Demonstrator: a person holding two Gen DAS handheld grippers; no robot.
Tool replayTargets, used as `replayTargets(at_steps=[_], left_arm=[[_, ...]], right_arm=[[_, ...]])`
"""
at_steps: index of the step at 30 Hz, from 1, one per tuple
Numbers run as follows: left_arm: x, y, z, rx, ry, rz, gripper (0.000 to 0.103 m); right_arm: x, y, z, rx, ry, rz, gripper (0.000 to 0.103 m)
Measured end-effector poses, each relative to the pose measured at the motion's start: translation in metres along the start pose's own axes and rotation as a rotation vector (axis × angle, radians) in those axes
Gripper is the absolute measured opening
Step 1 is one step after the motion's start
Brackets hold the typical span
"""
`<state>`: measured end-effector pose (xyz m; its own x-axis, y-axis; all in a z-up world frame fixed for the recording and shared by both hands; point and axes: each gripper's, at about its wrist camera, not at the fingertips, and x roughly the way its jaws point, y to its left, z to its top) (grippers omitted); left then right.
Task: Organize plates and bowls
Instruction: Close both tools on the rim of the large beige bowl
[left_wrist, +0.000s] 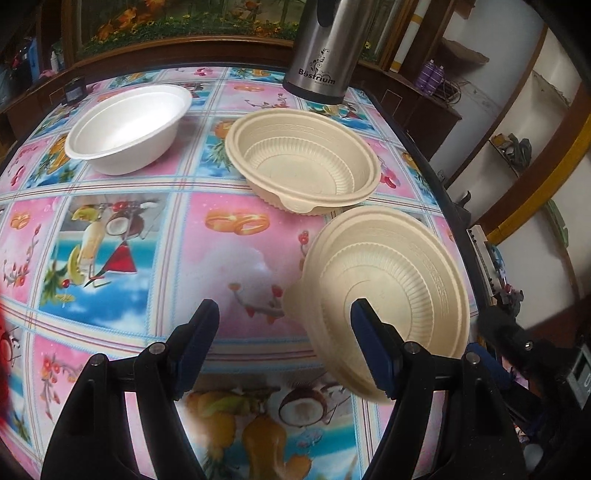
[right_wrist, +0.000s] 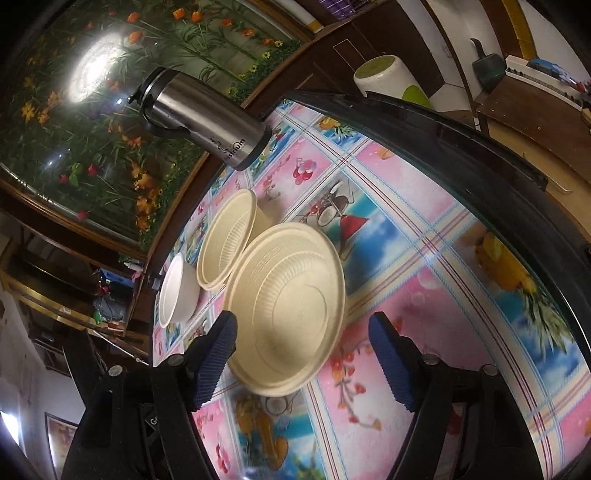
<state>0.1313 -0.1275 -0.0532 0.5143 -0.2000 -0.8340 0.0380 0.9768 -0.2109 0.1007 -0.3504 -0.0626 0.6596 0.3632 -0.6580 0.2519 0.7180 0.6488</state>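
I count three bowls in all from my left wrist view. Two are cream ribbed plastic bowls: one cream bowl (left_wrist: 303, 162) sitting upright on the table (left_wrist: 155, 206), and a second cream bowl (left_wrist: 388, 291) tipped on its edge nearer my claws. The third is a single white bowl (left_wrist: 129, 127), smooth-walled, on the far left. My right wrist view gives me the same tally: the white bowl (right_wrist: 177, 291), one cream bowl (right_wrist: 229, 240) and the other cream bowl (right_wrist: 291, 306). There is one steel flask (left_wrist: 321, 48), also seen from the right wrist (right_wrist: 207, 122). I count no flat plates. I have two claws, one per hand.
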Motion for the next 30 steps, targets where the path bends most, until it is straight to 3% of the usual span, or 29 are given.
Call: replayTargets(at_steps=[10, 12, 16, 17, 30], left_arm=[[0.018, -0.005, 0.002, 0.015, 0.008, 0.064, 0.069], [0.022, -0.004, 0.002, 0.024, 0.02, 0.087, 0.053], [0.023, -0.006, 0.004, 0.052, 0.014, 0.095, 0.035], [0.022, -0.008, 0.004, 0.06, 0.019, 0.089, 0.024], [-0.001, -0.005, 0.0, 0.084, -0.001, 0.074, 0.021]], right_arm=[[0.027, -0.002, 0.003, -0.008, 0.046, -0.058, 0.045], [0.03, -0.004, 0.003, -0.005, 0.052, -0.067, 0.038], [0.034, -0.004, 0.001, -0.023, 0.07, -0.079, 0.021], [0.035, -0.004, 0.0, -0.024, 0.073, -0.078, 0.016], [0.024, 0.009, -0.01, -0.078, 0.051, -0.074, 0.015]])
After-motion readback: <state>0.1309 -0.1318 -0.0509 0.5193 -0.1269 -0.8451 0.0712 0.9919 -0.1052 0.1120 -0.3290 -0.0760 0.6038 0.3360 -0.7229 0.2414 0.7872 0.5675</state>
